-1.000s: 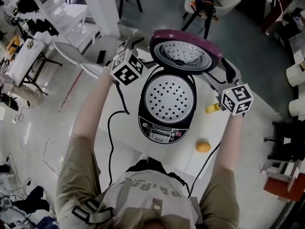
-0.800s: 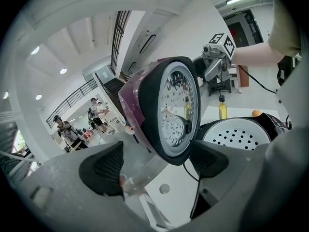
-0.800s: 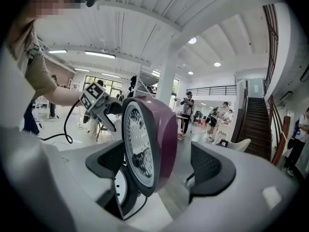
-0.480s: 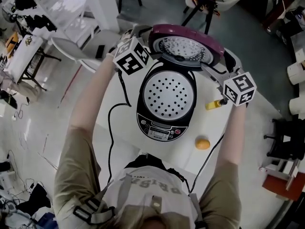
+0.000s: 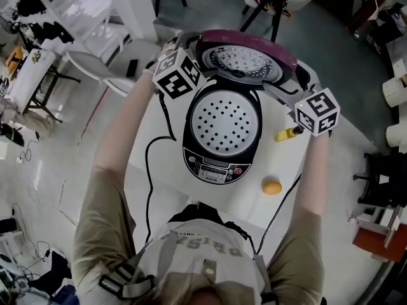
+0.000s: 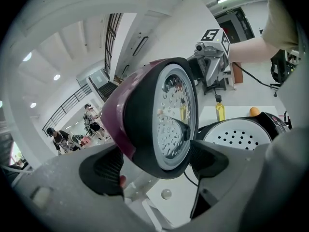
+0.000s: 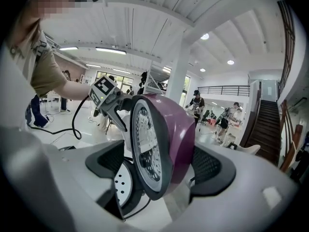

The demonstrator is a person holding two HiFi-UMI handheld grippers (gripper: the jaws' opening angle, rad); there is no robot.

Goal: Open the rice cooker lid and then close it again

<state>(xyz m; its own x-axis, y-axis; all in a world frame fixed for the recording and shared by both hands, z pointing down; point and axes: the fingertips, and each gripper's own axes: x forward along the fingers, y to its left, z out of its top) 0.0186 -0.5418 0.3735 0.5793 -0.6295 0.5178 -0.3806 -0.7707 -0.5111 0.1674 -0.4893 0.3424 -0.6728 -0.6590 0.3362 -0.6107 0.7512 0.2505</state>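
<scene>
The rice cooker stands on a white table with its purple lid raised upright at the back. The perforated white inner plate is uncovered. My left gripper is at the lid's left edge. In the left gripper view the left gripper has the lid filling the gap between its pads. My right gripper is at the lid's right edge. Seen from the right gripper view, the right gripper is likewise closed on the lid's rim.
A small yellow bottle and an orange fruit lie on the table right of the cooker. A black cable loops along the table's left side. White chairs and racks stand beyond the table.
The left gripper has shifted a little rightward, closer in along the lid's left edge. The right gripper has barely moved. The lid stays upright between both.
</scene>
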